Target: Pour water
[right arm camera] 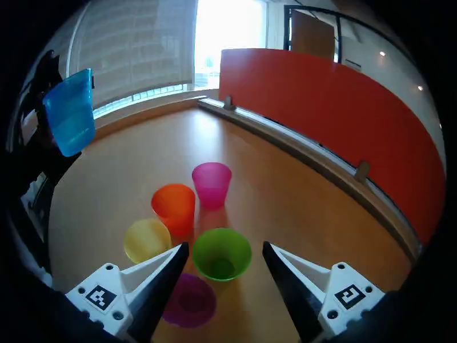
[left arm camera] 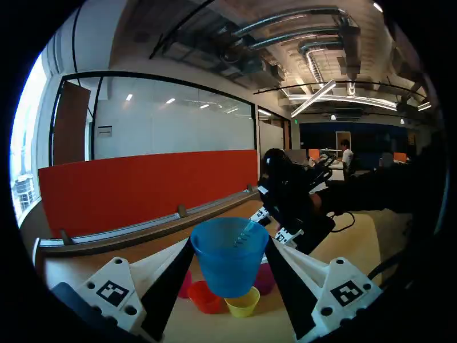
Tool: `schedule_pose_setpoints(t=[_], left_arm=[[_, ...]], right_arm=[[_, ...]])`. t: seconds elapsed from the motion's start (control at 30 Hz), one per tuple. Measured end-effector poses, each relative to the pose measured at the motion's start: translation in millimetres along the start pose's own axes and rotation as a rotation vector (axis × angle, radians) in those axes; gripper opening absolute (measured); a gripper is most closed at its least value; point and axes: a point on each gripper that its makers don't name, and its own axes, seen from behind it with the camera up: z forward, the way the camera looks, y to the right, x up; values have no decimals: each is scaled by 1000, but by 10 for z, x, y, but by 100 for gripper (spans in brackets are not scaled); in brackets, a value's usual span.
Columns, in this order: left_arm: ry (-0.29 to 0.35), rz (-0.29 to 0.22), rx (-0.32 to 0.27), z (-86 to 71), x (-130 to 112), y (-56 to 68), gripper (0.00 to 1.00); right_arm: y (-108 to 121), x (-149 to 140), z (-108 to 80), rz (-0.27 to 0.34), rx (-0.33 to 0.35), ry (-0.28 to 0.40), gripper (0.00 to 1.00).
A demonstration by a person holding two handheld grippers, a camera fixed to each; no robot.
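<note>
My left claw (left arm camera: 229,246) is closed onto the blue cup (left arm camera: 229,260), both fingers pressed to its sides, holding it upright and clear of the desk (left arm camera: 354,240); I cannot tell whether there is water in it. My right claw (right arm camera: 224,246) stands wide open and empty, its fingers flanking the green cup (right arm camera: 221,254) on the desk without touching it. The risks I see: the blue cup tapers, so tilting it to pour could let it slide in the grip; the small cups stand close together, so a stream could land in the orange cup (right arm camera: 174,207) or yellow cup (right arm camera: 147,240) instead. The right gripper view lays the cluster out from above, the blue cup high at its left; the left gripper view hides much of that cluster behind the blue cup, but shows its rim level.
</note>
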Motion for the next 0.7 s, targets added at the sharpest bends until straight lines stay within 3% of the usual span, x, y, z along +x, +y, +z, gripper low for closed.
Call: schedule_pose_setpoints(t=[0.7], left_arm=[[-4,-11,7,-26,-115,-87,86]], right_arm=[[-49,-168,256,13,13,-56,100]])
